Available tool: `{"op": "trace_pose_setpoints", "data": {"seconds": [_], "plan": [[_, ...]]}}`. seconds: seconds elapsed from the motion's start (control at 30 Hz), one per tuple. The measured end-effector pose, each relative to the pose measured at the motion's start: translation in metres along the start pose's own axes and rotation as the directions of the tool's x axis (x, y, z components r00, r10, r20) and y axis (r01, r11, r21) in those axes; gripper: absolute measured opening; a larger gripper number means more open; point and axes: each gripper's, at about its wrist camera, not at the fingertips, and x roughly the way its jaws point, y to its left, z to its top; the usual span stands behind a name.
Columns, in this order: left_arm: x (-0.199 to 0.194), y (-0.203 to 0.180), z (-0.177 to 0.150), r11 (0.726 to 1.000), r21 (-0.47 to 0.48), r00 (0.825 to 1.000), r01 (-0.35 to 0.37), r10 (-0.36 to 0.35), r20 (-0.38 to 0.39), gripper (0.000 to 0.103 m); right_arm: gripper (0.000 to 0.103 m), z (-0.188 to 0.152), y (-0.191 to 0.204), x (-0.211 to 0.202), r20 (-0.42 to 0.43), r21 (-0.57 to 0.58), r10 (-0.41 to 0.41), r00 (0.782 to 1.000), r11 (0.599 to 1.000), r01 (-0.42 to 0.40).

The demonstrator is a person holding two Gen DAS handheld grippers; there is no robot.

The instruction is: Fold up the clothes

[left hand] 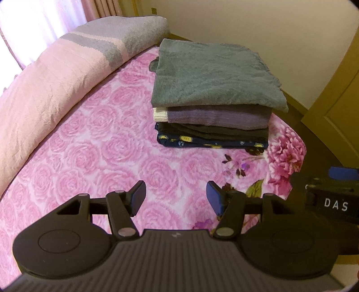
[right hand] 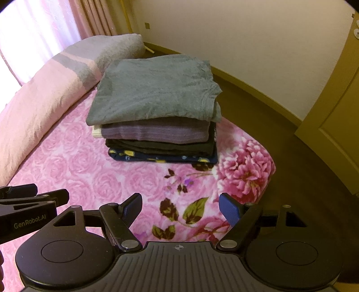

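A stack of folded clothes (left hand: 213,94) rests on the pink rose blanket (left hand: 107,146). A grey-green garment (right hand: 154,89) lies on top, over a purple one (right hand: 154,133), a dark one and a navy one with yellow prints (right hand: 161,157). My left gripper (left hand: 176,197) hovers open over the blanket, short of the stack, with nothing between its blue pads. My right gripper (right hand: 180,210) is open too, empty, over the flower print near the bed's corner. Each gripper shows at the edge of the other's view.
A rolled pink and grey quilt (left hand: 56,74) lies along the left side of the bed. The bed's right edge (right hand: 264,170) drops to a dark floor. A yellow-brown door (right hand: 336,116) stands at the right, a cream wall behind, curtains (right hand: 89,20) at the back left.
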Motion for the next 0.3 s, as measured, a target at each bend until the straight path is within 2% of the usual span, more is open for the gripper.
{"op": "trace_pose_setpoints", "data": {"seconds": [0.3], "plan": [[-0.0047, -0.0039, 0.0064, 1.000, -0.008, 0.998, 0.014, -0.014, 0.059, 0.056, 0.078, 0.0069, -0.0066, 0.0022, 0.008, -0.003, -0.004, 1.000, 1.000, 0.004]]}}
